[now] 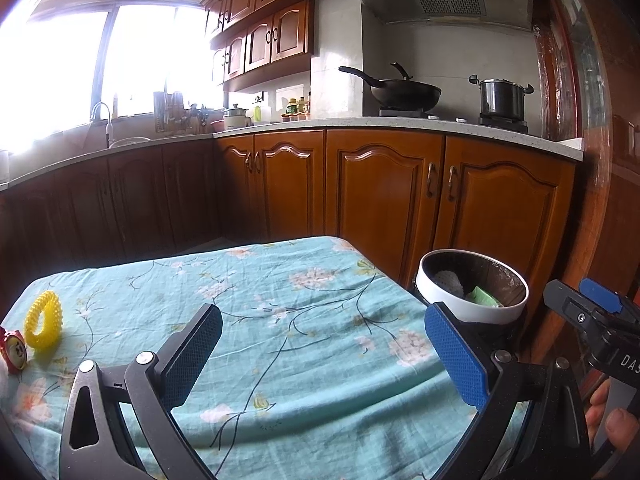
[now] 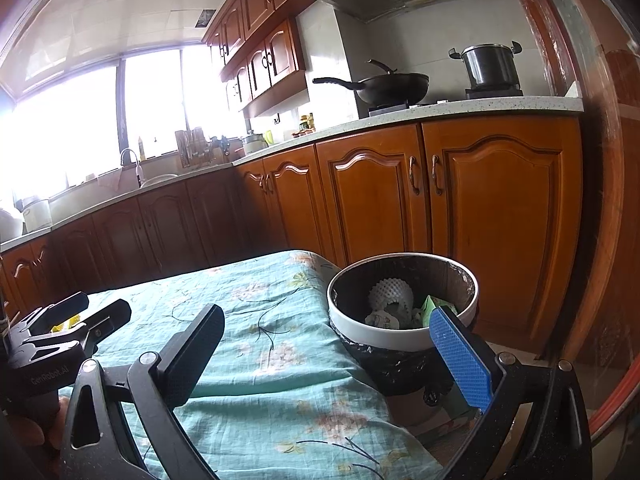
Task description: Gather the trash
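A round bin with a white rim [image 2: 400, 336] and black liner stands beside the table's right edge; inside lie a white foam net [image 2: 390, 294], green packaging [image 2: 434, 304] and crumpled paper [image 2: 380, 318]. The same bin [image 1: 472, 308] shows at the right of the left wrist view. My right gripper [image 2: 326, 344] hovers open and empty over the table corner, close to the bin. My left gripper [image 1: 324, 344] is open and empty above the teal floral tablecloth [image 1: 280, 320]. A yellow spiky ring [image 1: 43, 320] and a small red alarm clock [image 1: 14, 350] sit at the table's left.
Wooden kitchen cabinets [image 1: 380, 188] stand behind the table, with a wok [image 1: 400, 90] and a pot [image 1: 502, 98] on the stove. A sink and a bright window are at the far left. A wooden door frame [image 2: 592, 200] rises just right of the bin.
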Demonstrator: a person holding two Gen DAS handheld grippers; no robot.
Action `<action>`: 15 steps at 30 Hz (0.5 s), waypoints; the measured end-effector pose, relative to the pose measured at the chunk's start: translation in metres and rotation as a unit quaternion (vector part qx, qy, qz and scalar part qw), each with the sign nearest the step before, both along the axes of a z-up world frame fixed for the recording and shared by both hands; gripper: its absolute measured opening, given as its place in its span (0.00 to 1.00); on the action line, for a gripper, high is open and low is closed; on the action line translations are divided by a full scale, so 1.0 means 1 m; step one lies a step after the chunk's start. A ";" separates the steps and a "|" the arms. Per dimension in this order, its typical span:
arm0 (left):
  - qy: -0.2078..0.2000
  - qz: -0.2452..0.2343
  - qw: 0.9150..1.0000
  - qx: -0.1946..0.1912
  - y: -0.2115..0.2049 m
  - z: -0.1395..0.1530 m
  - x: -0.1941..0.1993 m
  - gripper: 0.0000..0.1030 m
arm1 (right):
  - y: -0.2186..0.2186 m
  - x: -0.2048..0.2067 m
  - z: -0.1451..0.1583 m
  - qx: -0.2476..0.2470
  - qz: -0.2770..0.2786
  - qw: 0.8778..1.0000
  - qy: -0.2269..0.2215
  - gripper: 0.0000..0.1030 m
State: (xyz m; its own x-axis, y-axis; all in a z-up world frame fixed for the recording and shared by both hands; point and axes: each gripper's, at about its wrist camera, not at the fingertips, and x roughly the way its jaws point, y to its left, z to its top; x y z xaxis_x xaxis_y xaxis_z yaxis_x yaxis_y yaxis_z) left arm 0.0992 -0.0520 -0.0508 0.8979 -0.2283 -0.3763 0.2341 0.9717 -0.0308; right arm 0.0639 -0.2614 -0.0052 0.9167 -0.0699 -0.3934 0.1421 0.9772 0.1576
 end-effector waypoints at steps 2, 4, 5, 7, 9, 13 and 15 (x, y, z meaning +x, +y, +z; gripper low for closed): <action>0.001 0.000 1.000 -0.001 0.000 0.000 0.001 0.99 | 0.000 0.001 0.000 0.000 0.001 1.000 0.001 1.00; 0.001 -0.001 1.000 -0.001 0.000 0.001 0.001 0.99 | 0.000 0.001 0.001 0.000 0.001 1.000 0.000 1.00; 0.000 -0.001 1.000 0.000 0.000 0.001 0.001 0.99 | 0.000 0.001 0.002 0.001 0.001 1.000 -0.001 1.00; 0.000 -0.002 1.000 0.000 0.000 0.001 0.001 0.99 | 0.001 0.001 0.003 0.001 0.002 1.000 -0.002 1.00; -0.001 -0.003 1.000 0.000 0.000 0.001 0.001 0.99 | 0.001 0.000 0.004 0.001 0.002 1.000 -0.003 1.00; 0.000 -0.005 1.000 0.001 -0.001 0.001 0.002 0.99 | 0.002 0.000 0.004 0.001 0.003 1.000 -0.003 1.00; 0.000 -0.005 1.000 0.001 -0.001 0.001 0.002 0.99 | 0.002 0.000 0.004 0.001 0.003 1.000 -0.003 1.00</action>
State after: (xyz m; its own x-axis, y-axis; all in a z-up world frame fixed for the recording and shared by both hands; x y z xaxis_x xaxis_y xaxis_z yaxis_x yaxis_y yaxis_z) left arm 0.1009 -0.0527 -0.0502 0.8960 -0.2355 -0.3766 0.2431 0.9696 -0.0280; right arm 0.0637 -0.2594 -0.0008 0.9198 -0.0630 -0.3874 0.1347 0.9778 0.1608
